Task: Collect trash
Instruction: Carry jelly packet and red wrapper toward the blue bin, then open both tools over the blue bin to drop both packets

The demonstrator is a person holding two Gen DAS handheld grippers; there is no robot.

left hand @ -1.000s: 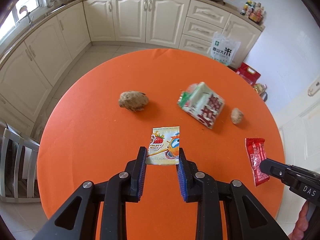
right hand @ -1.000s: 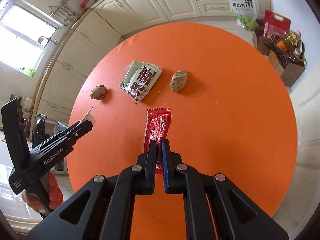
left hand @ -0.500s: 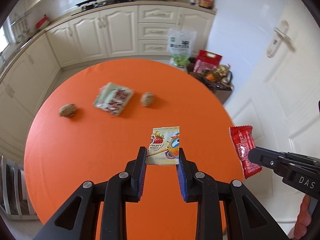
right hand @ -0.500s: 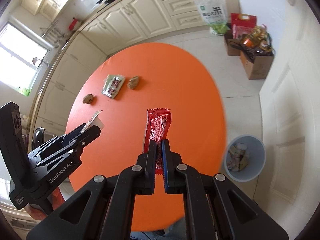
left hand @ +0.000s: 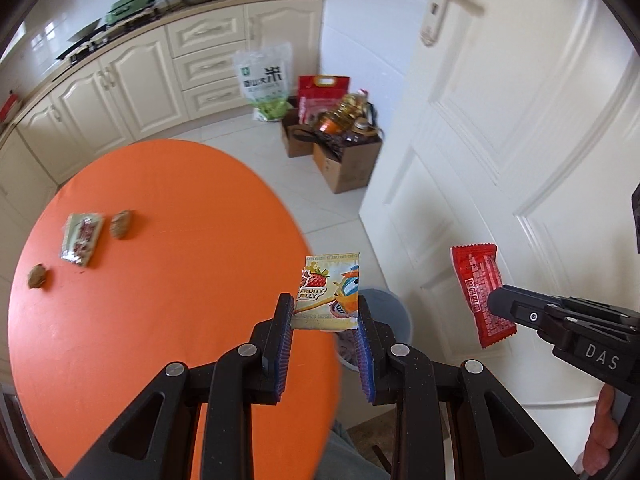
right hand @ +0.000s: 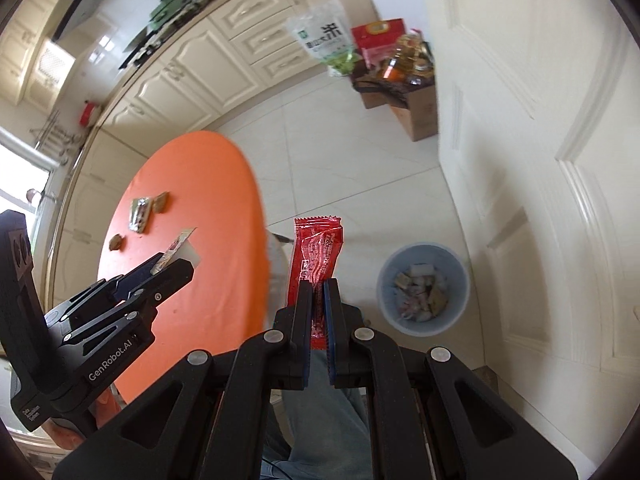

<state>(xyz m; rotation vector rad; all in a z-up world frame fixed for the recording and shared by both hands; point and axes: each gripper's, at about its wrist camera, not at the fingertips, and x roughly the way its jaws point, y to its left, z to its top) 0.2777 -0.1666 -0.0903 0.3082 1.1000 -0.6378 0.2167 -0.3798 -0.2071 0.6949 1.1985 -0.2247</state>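
Note:
My left gripper is shut on a fruity jelly wrapper, held past the right rim of the orange round table, above the bin half hidden behind it. My right gripper is shut on a red snack wrapper, over the floor left of the blue-grey bin, which holds several scraps. In the left wrist view the red wrapper hangs at the right. On the table lie a green-red packet and two brown lumps.
A white door stands close on the right. Cardboard boxes with bottles and bags sit on the tiled floor by cream cabinets. A person's trouser leg shows below the right gripper.
Both grippers swung right with their wrappers, from over the table to past its rim. The bin and the door came into view; the table items slid to the left.

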